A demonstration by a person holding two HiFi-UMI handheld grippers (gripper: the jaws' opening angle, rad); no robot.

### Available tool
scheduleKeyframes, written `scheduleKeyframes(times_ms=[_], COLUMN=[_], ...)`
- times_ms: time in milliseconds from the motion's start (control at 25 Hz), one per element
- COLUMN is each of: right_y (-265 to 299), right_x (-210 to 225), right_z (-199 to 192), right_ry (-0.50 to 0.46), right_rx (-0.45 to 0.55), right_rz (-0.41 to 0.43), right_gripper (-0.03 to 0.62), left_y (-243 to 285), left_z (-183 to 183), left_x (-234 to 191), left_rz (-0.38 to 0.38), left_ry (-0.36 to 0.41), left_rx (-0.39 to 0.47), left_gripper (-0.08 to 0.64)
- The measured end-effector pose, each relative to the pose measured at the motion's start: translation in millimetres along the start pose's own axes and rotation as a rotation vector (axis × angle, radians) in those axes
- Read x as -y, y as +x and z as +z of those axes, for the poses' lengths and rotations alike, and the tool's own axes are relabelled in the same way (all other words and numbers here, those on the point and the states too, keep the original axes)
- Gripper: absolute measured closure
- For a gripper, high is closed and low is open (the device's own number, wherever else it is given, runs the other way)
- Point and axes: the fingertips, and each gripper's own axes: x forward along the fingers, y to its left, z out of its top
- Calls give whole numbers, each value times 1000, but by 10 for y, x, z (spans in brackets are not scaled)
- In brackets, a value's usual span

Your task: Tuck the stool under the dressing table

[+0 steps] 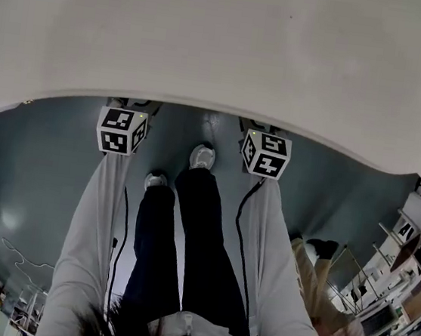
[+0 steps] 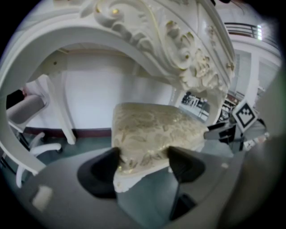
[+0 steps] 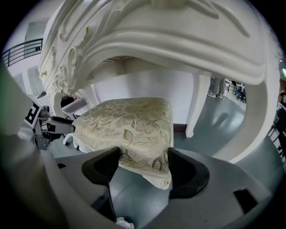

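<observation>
The stool has a cream seat with a gold floral pattern and sits beneath the white carved dressing table. My left gripper is shut on the stool's near corner. My right gripper is shut on the seat's other near corner. In the head view the table's plain white top hides the stool and both sets of jaws; only the marker cubes of the left gripper and the right gripper show at its front edge.
White table legs stand on either side of the stool. A grey office chair is at the left behind the table. My legs and shoes stand on the grey floor between the arms. Shelves lie at the right.
</observation>
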Motion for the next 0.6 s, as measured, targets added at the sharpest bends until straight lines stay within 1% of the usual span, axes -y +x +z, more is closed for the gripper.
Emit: scheduleKeyframes(times_ms=[240,440,600], right_y=[77,105,95], right_x=[47,40,48], right_z=[106,168,172], right_ry=[-5,-11,-7], right_rx=[5,3,13], right_rz=[1,18,48], right_gripper=[241,239,233], left_y=[60,67,57], left_z=[90,95,73], left_x=[-48,-85,-102], left_rz=[6,20,32], left_ry=[-7,-22,-31], left_rx=[18,4,-2], left_gripper=[206,206,204])
